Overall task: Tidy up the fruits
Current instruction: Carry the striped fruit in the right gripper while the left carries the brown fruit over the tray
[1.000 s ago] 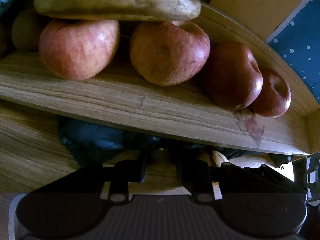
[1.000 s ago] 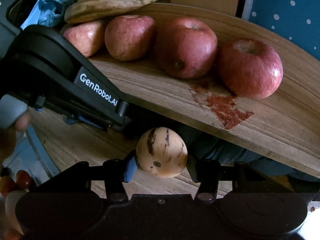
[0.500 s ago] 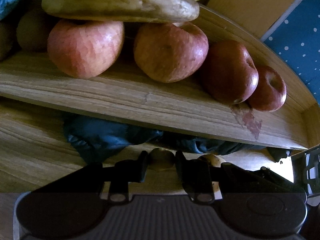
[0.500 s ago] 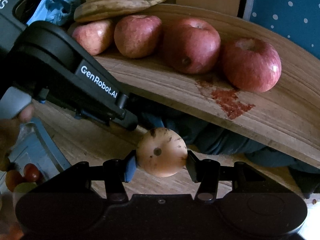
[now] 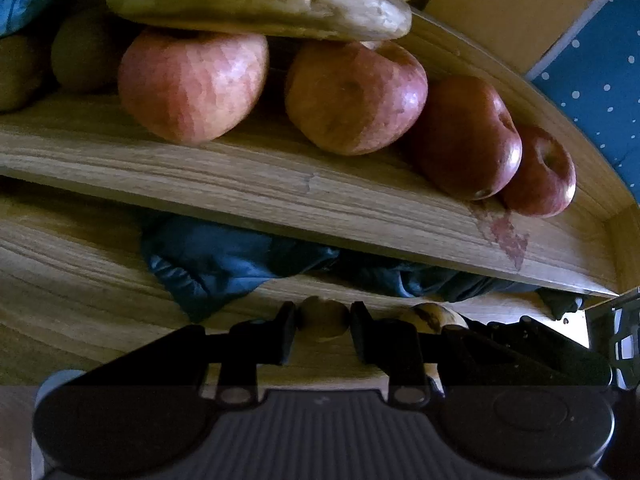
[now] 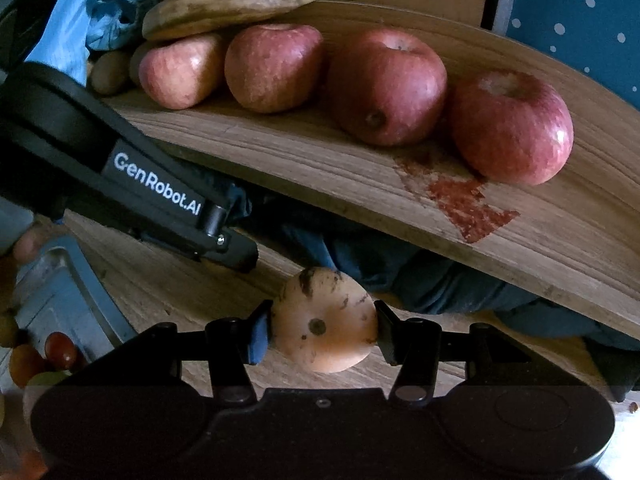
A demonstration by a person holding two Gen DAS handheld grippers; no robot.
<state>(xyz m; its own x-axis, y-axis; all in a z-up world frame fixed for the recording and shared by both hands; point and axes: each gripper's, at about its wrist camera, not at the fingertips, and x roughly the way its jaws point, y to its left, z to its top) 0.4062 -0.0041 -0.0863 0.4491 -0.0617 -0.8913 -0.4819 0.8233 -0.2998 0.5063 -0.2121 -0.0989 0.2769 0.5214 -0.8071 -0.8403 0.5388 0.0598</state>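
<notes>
1. Right gripper [image 6: 324,326] is clamped on a small round tan fruit [image 6: 325,330] with dark scuffs. Both pads are pressed on its sides and it hangs just above the lower wooden surface [image 6: 152,284], in front of the shelf edge

2. Left gripper [image 5: 323,320] is nearly closed, with a small brownish fruit [image 5: 323,317] squeezed between its pads. It's dim down there so I can't say what kind of fruit, but it does look gripped, low over the same surface

3. Up on the shelf [image 5: 280,188] there's a row of four red apples [image 6: 386,86], with old brownish bananas [image 6: 240,4] lying on top of the ones at the far end. There's a reddish stain [image 6: 464,200] on the wood by the nearest apple

4. A dark blue cloth [image 5: 224,260] is stuffed under the shelf, behind both grippers

5. Handling guess: the tan fruit looks light and fairly firm, but the marked skin suggests it's ripe-ish and would bruise if squeezed harder. It's round and smooth so it could roll out of the pads. The grip across the widest part, like it is now, seems the right spot

6. Apples look heavier and waxy, so I'd grab them around the belly, not the stem. Bananas look soft and overripe, so take them gently mid-length

7. A tray [image 6: 60,280] with small red and green fruits [image 6: 60,350] sits at the left edge of the right view
</notes>
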